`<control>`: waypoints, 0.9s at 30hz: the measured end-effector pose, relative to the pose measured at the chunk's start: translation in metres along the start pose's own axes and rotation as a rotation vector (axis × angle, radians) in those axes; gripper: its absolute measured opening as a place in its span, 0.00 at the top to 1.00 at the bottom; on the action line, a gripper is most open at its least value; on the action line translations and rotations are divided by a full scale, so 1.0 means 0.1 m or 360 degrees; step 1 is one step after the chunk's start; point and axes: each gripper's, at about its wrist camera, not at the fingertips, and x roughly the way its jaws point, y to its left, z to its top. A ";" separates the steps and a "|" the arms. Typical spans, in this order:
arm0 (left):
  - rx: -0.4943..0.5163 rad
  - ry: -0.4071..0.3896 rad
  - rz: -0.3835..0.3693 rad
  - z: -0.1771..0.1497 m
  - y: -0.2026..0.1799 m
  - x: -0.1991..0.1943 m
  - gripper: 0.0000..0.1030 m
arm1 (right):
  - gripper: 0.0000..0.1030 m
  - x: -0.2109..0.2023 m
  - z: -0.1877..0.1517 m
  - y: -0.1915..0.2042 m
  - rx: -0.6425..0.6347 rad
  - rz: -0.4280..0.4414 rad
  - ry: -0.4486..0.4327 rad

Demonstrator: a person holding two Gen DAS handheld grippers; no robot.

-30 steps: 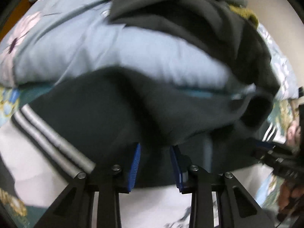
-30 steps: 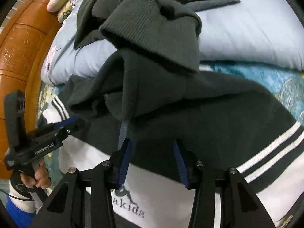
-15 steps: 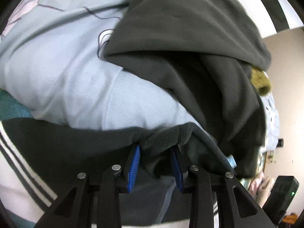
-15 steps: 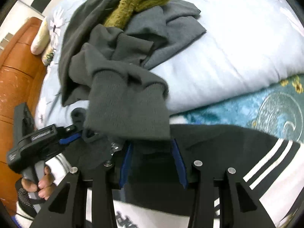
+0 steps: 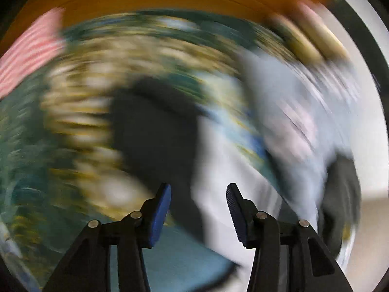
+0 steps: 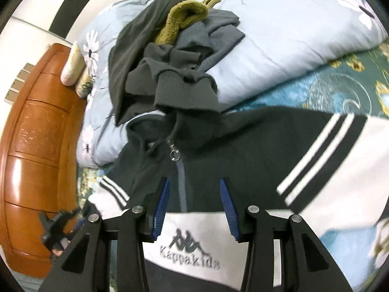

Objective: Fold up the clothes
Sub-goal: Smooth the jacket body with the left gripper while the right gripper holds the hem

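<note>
The right gripper point(image 6: 194, 206) is hovering with its blue pads point(image 6: 161, 204) parted and holding nothing, poised just above the zip line of the dark zip-up jacket point(image 6: 243, 141). The left gripper point(image 5: 198, 213) is likewise standing open and empty; its view is smeared by motion, so only a dark patch and a white patch of cloth can be made out at 12 o'clock from its fingers. The jacket is lying front-up on the patterned teal bedspread point(image 6: 340, 90), its collar at 12 o'clock from the right gripper, striped sleeves spreading toward 3 and 9 o'clock, and a white chest band with a logo point(image 6: 189, 250) at 6 o'clock. Judging by this, folding is at an early stage: the jacket is laid out but no fold is showing, and a heap of unfolded garments point(image 6: 170, 56) is waiting on the pale blue duvet point(image 6: 291, 36) at 12 o'clock.
</note>
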 end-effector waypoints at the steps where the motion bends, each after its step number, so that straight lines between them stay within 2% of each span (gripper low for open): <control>1: -0.0121 -0.0027 0.0048 0.01 0.20 0.03 0.49 | 0.55 -0.01 -0.05 0.03 -0.0007 -0.0001 0.0000; 4: -0.0274 -0.0020 0.0063 0.02 0.57 0.17 0.49 | 0.54 -0.06 -0.20 0.06 -0.0023 -0.0071 0.0002; 5: -0.0303 -0.0010 0.0052 -0.06 0.61 0.25 0.49 | 0.54 -0.05 -0.24 0.06 -0.0013 -0.0077 0.0007; 7: -0.0372 0.0031 -0.0010 0.00 0.68 0.48 0.50 | 0.54 -0.05 -0.31 0.09 0.0005 -0.0086 0.0008; 11: -0.0386 0.0052 -0.0055 0.00 0.62 0.75 0.52 | 0.54 -0.10 -0.40 0.21 -0.0011 -0.0092 -0.0011; 12: -0.0383 0.0024 -0.0058 -0.01 0.59 0.75 0.53 | 0.54 -0.12 -0.43 0.24 -0.0022 -0.0097 -0.0018; 13: -0.0380 -0.0003 -0.0061 -0.02 0.57 0.75 0.58 | 0.54 -0.15 -0.45 0.27 -0.0035 -0.0103 -0.0026; 14: -0.0362 -0.0010 -0.0065 -0.02 0.55 0.76 0.71 | 0.54 -0.19 -0.47 0.29 -0.0048 -0.0108 -0.0035; 16: -0.0283 0.0018 -0.0087 0.01 0.47 0.80 0.87 | 0.54 -0.24 -0.51 0.32 -0.0062 -0.0119 -0.0050; 19: -0.0155 -0.0014 -0.0055 0.05 0.30 0.69 0.91 | 0.54 -0.31 -0.55 0.32 -0.0064 -0.0129 -0.0065; 21: -0.0015 -0.0090 -0.0138 0.03 0.07 0.44 0.91 | 0.54 -0.37 -0.58 0.30 -0.0048 -0.0123 -0.0082; 25: 0.0404 -0.0275 -0.0328 -0.20 -0.62 -0.23 0.91 | 0.54 -0.54 -0.64 0.21 -0.0012 -0.0115 -0.0136; 26: 0.0534 -0.0313 -0.0469 -0.36 -0.87 -0.48 0.93 | 0.54 -0.58 -0.65 0.17 0.0002 -0.0113 -0.0149; 27: 0.0622 -0.0326 -0.0557 -0.44 -1.05 -0.62 0.93 | 0.54 -0.62 -0.67 0.14 0.0016 -0.0109 -0.0163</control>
